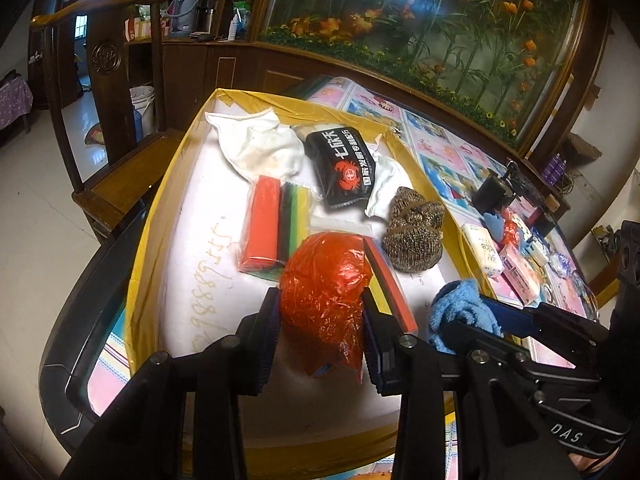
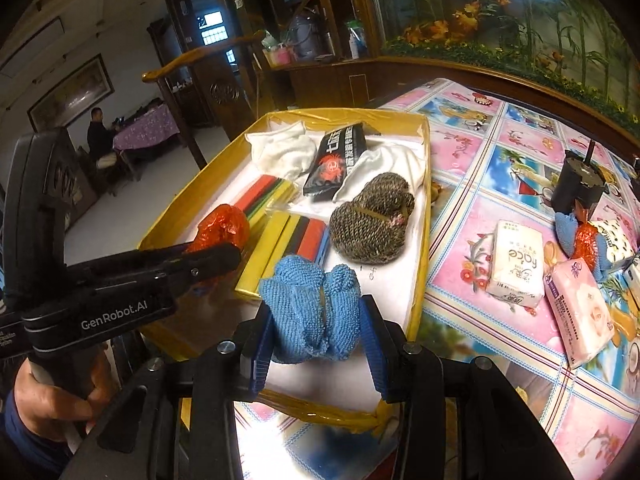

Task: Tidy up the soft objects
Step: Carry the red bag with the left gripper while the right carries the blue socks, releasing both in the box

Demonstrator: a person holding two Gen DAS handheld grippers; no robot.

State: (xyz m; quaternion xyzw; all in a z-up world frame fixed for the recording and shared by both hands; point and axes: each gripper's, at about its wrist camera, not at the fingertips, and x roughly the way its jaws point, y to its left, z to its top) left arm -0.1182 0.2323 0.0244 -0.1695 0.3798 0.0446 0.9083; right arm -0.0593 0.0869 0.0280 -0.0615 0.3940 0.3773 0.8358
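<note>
While most print here is too small to read, a few labels are clear: "GenRobot.AI" runs along the left gripper (image 2: 224, 248) as seen from the right wrist, "DAS" shows on the right gripper's body in the left wrist view, and "face" sits upside down on the white tissue pack (image 2: 516, 262) on the cartoon-print tablecloth (image 2: 480, 152). Beside it lies one pink tissue pack (image 2: 580, 314), its long axis running toward the camera.

One yellow-taped box (image 1: 152, 216) with a white floor holds the sorted things, with handwritten digits along its floor that I can't read with confidence. Inside are two white cloths (image 1: 260, 146), one black packet (image 1: 342, 168) printed with a red crab logo and white Chinese characters, lying lengthwise away from the camera, and two wrapped packs of coloured strips (image 1: 272, 226), red, black, green and yellow, also pointing away. One speckled brown knitted bundle (image 1: 416, 232) tied with a band sits by the box's right wall.

Left gripper (image 1: 320, 320): its jaws are part-closed against both sides of one crumpled red plastic bag (image 1: 324, 296), held over the box's near half. Right gripper (image 2: 316, 336): its jaws press on one blue knitted bundle (image 2: 312, 304), banded at the middle, folds upright, above the box's near right corner.
</note>
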